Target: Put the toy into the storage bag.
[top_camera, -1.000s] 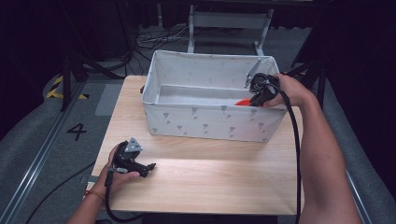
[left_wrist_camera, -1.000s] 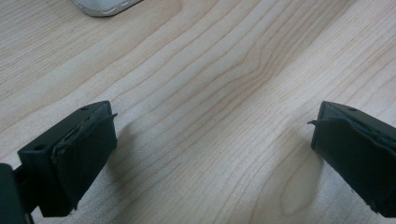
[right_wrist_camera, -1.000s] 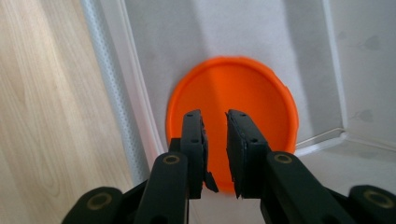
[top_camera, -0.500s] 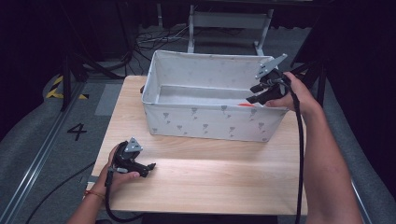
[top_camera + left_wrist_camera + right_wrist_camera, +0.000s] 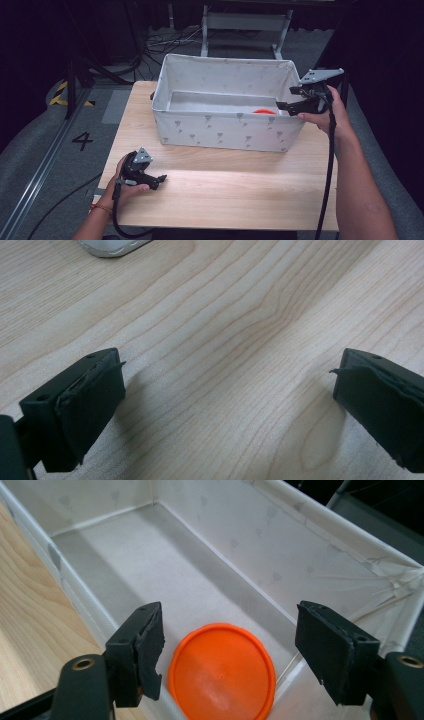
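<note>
Over the right end of the white fabric bin (image 5: 227,127), right claw (image 5: 227,655) hovering spread apart, orange disc (image 5: 221,670) lying inside below, left claw (image 5: 225,405) resting wide apart near the table's (image 5: 235,195) front left corner

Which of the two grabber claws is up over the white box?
The right gripper, held at the white box's right end, above the orange disc lying inside. The left gripper rests low on the wooden table, away from the box.
</note>
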Demonstrator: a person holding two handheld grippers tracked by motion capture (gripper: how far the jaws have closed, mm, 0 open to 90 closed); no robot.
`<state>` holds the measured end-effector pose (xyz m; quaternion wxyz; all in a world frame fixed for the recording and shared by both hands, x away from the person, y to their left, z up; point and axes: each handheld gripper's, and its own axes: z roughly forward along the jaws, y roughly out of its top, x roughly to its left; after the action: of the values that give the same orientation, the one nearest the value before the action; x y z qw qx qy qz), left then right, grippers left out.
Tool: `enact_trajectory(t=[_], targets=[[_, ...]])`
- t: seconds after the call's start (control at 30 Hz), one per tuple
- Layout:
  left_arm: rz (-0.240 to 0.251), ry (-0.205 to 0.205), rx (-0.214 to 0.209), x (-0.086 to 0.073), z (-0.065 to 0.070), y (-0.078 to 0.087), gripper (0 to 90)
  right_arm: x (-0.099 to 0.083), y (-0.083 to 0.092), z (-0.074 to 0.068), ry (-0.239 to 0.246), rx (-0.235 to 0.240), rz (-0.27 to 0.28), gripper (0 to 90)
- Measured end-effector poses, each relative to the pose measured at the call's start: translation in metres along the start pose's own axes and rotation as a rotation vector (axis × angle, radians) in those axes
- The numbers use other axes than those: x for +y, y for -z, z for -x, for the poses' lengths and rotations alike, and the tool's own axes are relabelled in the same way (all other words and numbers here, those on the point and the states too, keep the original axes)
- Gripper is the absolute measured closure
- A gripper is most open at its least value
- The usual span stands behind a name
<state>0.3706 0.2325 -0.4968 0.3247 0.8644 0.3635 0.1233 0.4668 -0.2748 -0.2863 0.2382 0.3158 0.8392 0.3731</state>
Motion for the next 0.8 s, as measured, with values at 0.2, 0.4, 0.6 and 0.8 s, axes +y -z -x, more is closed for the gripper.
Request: enact_trajectory(t=[0.2, 0.4, 0.6, 0.8], targets=[[-0.001, 0.0, 0.001, 0.0, 0.0, 0.0, 0.6, -0.01, 0.02, -0.007, -0.036, -0.052, 0.057, 24.4], [0.0, -0.001, -0.002, 0.0, 0.0, 0.0, 0.6, -0.022, 0.034, -0.013, -0.038, -0.092, 0.065, 24.4], [0.0, -0.002, -0.001, 0.0, 0.0, 0.0, 0.6, -0.036, 0.049, -0.023, -0.025, -0.114, 0.097, 25.6], [0.0, -0.001, -0.002, 0.0, 0.0, 0.0, 0.6, -0.054, 0.062, -0.03, -0.013, -0.13, 0.103, 25.7]])
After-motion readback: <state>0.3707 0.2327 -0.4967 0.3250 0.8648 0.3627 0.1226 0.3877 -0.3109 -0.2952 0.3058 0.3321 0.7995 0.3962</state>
